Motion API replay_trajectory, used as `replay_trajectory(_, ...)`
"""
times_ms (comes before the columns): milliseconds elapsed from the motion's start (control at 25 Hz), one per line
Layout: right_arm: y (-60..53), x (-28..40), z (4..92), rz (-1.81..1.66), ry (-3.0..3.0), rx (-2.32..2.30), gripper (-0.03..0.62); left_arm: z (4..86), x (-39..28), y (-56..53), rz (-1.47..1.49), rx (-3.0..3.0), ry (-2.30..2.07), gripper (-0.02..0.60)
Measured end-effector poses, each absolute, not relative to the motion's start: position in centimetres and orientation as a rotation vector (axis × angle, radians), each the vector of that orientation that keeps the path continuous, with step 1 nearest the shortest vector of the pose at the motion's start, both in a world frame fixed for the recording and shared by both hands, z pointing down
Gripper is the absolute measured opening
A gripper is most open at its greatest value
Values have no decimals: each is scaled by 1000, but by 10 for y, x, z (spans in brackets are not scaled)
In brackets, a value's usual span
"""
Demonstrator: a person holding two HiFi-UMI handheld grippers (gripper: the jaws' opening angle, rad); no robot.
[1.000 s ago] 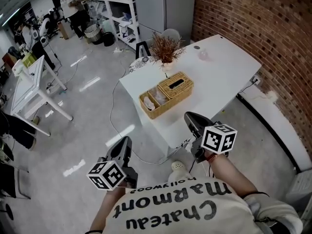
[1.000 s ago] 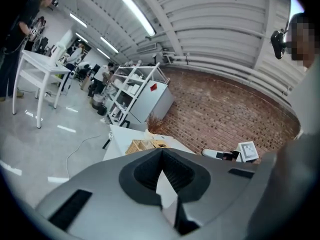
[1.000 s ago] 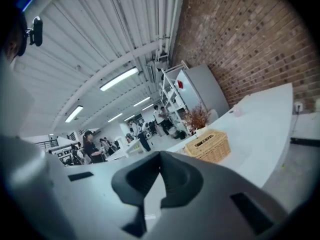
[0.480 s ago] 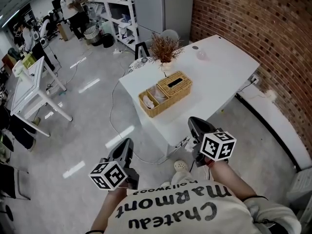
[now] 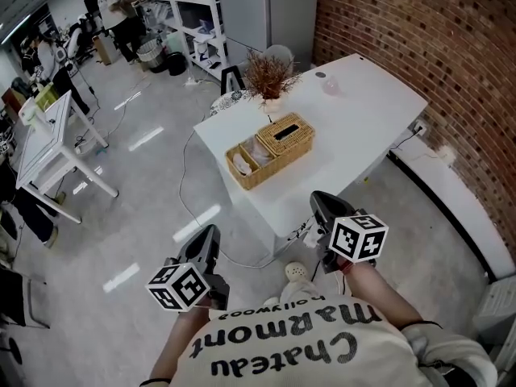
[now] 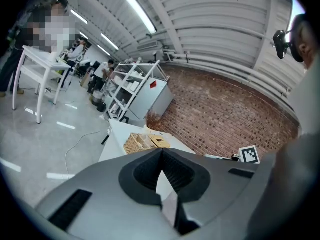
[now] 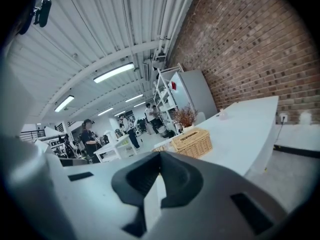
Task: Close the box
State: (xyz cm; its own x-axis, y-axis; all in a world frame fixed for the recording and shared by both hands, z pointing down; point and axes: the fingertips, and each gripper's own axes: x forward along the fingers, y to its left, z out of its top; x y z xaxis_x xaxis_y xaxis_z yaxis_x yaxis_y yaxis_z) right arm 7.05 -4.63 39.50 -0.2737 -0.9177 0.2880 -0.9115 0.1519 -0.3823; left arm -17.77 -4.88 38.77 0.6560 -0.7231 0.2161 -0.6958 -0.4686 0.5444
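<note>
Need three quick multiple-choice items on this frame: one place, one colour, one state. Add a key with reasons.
1. Where is the wicker box?
A) on the white table
B) on the floor
C) on a shelf

2. What colour is the table top?
A) black
B) white
C) green

3. How are the right tongs?
A) open wide
B) shut on the box
C) shut, empty

Key:
1 A: the box sits on the table, near the dried plant.
2 B: the top is plain white.
3 C: the tips meet with nothing between them, short of the table.
</note>
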Motion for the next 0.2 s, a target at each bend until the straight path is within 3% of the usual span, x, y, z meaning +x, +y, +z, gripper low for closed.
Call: replay_trajectory(200, -52, 73, 394, -758, 2387, -1884, 3, 388, -177, -53, -60, 2264, -1110, 2)
